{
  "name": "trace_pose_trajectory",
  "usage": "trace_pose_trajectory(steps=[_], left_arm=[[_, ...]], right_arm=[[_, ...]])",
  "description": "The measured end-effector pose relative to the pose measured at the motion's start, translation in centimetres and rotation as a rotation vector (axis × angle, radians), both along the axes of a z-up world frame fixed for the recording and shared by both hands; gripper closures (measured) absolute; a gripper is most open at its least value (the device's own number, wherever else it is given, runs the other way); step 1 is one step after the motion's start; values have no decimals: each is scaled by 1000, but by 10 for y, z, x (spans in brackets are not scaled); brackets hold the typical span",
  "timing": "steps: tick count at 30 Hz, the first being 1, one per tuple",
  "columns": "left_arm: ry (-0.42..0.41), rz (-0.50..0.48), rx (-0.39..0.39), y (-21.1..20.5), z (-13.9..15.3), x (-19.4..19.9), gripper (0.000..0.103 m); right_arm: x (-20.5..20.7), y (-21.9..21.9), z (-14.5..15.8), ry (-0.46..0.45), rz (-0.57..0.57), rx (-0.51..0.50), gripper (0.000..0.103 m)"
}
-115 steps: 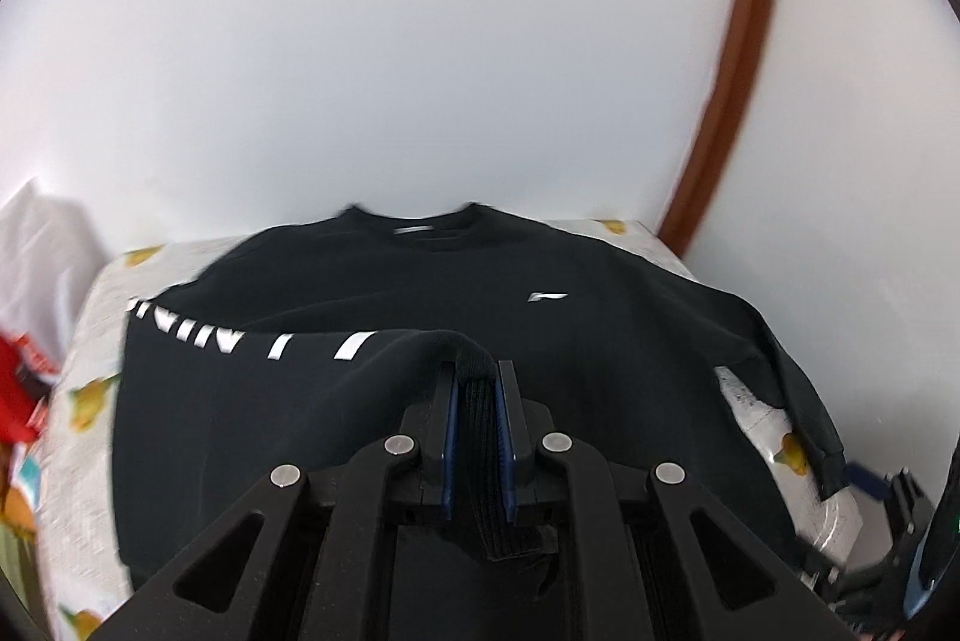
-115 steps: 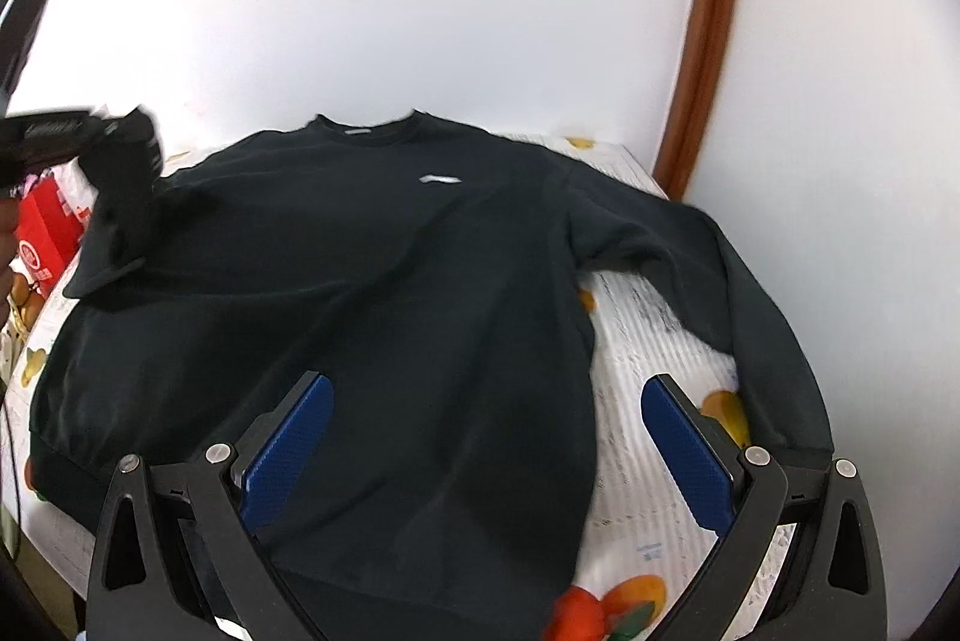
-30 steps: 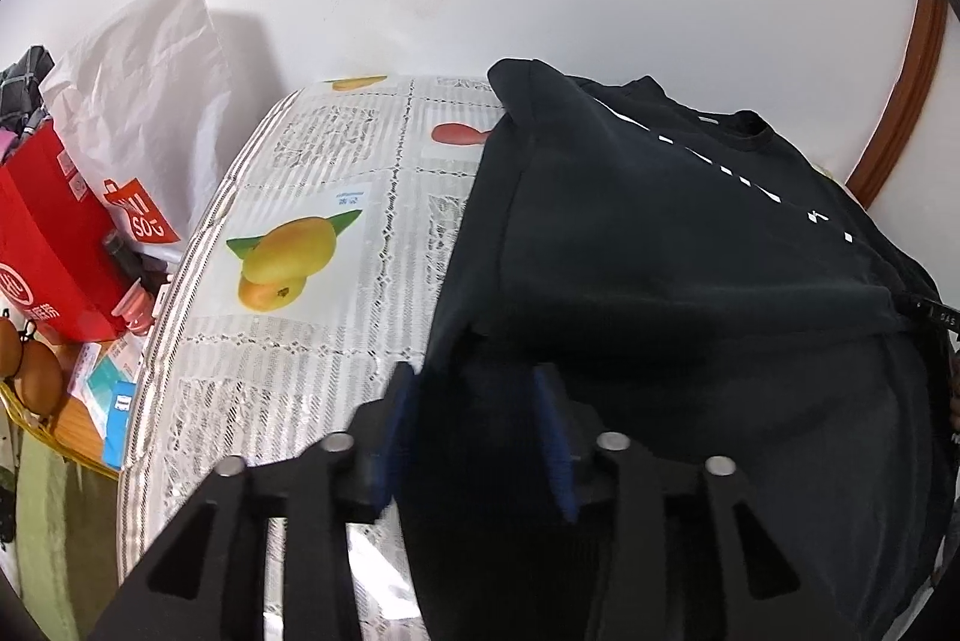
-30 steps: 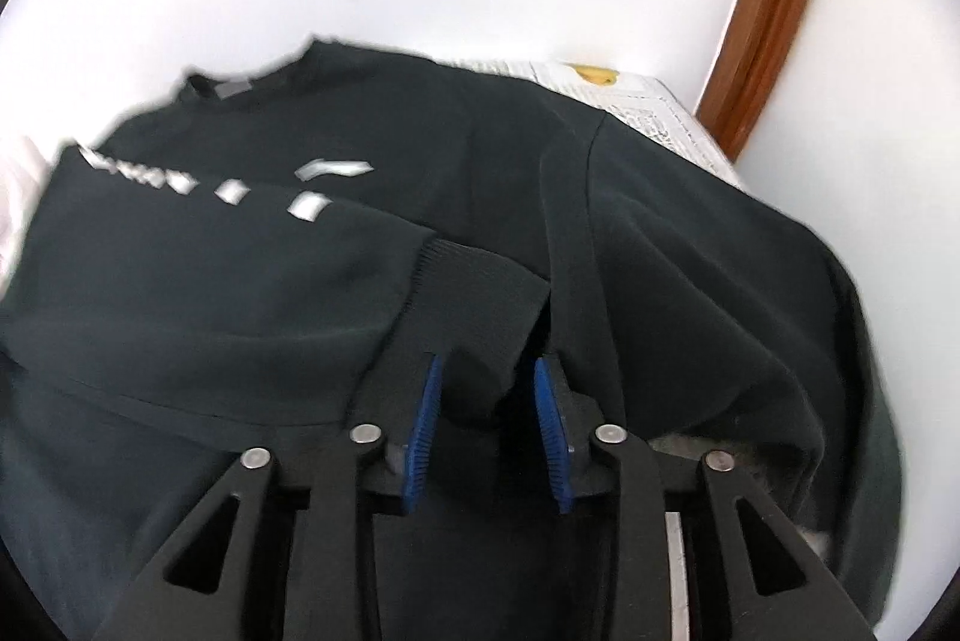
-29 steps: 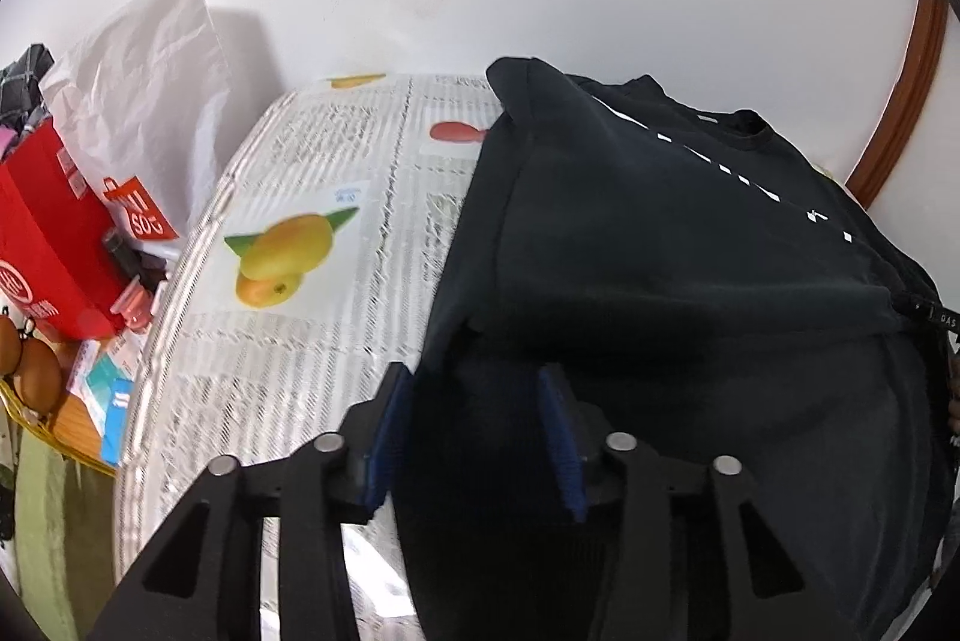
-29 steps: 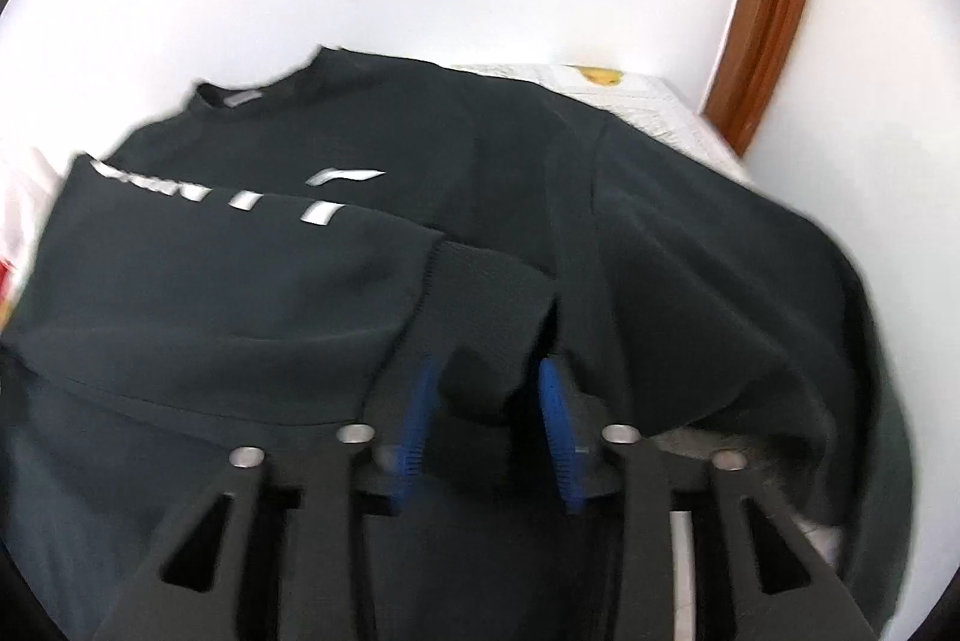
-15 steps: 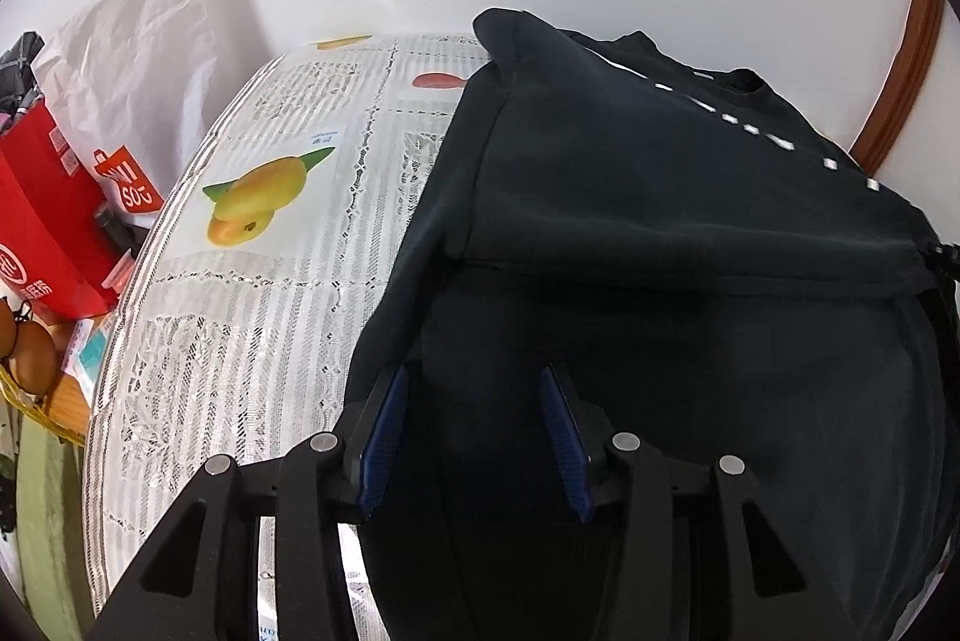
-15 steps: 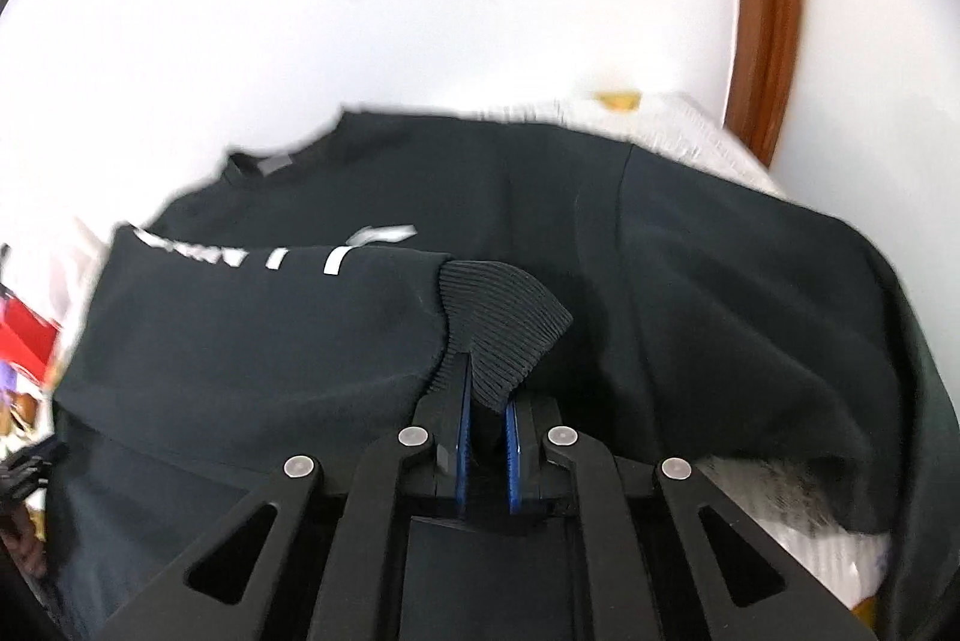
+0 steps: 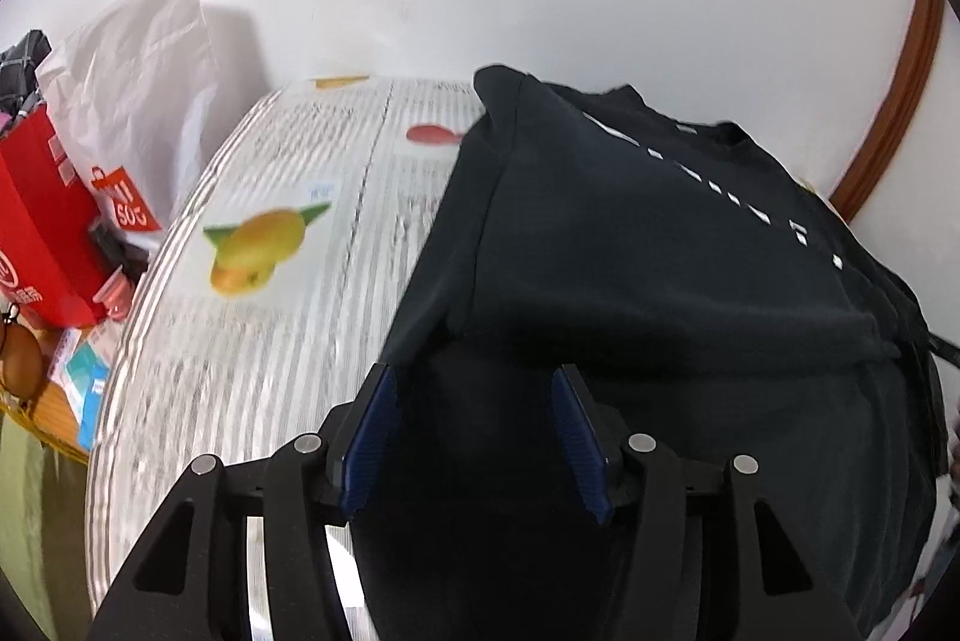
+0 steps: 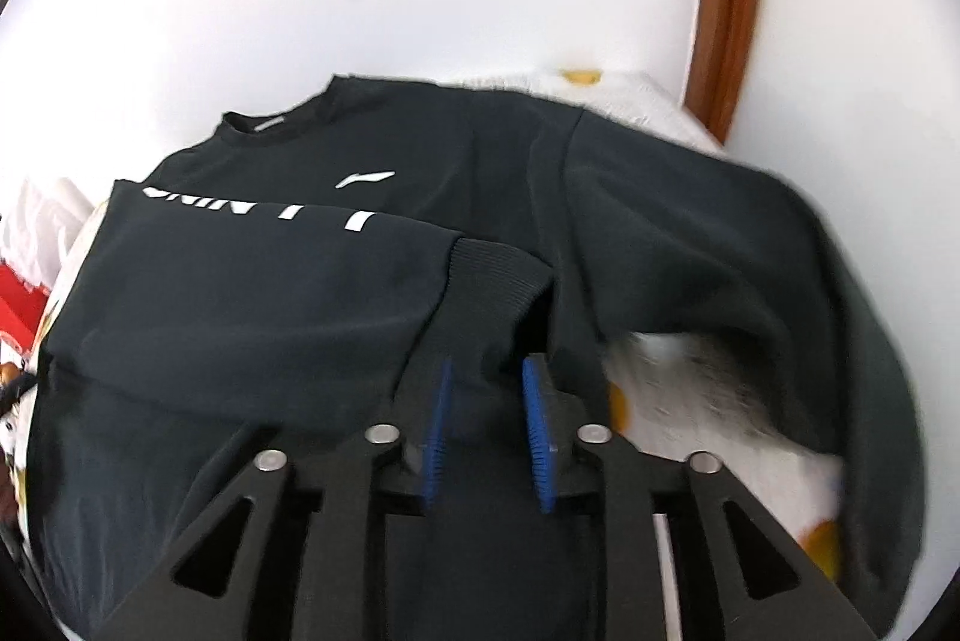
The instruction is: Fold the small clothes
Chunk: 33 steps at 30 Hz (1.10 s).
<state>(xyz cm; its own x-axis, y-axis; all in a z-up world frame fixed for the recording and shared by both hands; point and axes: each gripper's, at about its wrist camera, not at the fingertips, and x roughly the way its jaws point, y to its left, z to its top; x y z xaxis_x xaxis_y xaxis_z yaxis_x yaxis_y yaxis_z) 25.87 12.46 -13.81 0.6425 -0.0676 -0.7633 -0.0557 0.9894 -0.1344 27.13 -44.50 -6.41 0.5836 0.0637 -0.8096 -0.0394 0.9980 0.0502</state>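
Fruit-print tablecloth (image 9: 288,317): right gripper (image 10: 489,422) just let the cuff (image 10: 498,269) go, jaws spread; left gripper (image 9: 474,437) opening too, sweatshirt (image 9: 660,251) sleeve fold laid

Bare tablecloth (image 9: 288,281) left of sweatshirt (image 9: 630,281): passable. Red box (image 9: 36,221), white bag (image 9: 138,77) block table's left edge.

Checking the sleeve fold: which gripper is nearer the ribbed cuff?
Right. The right gripper sits just below the ribbed cuff; the left gripper is over the sweatshirt's opposite edge.
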Motion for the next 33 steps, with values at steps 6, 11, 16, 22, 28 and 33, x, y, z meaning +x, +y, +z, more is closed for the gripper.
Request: trace_pose_trajectory(steps=[6,11,16,22,28,33], left_arm=[[33,43,50,-1,-11,30,51],[82,43,39,-1,-20,29,50],[96,23,62,-12,-18,11,39],[112,-8,100,-27,-13,-18,37],[100,4,95,-32,-2,-49,37],[88,4,107,-30,2,-74,37]], right_arm=[[-64,-77,26,-75,-167,-90,46],[-100,-144,2,24,-310,-115,45],[-127,-164,-24,46,-333,-62,45],[-133,-157,-53,38,-326,-85,45],[-130,-146,-58,9,-291,-221,75],[-122,-150,-46,39,-327,-247,98]])
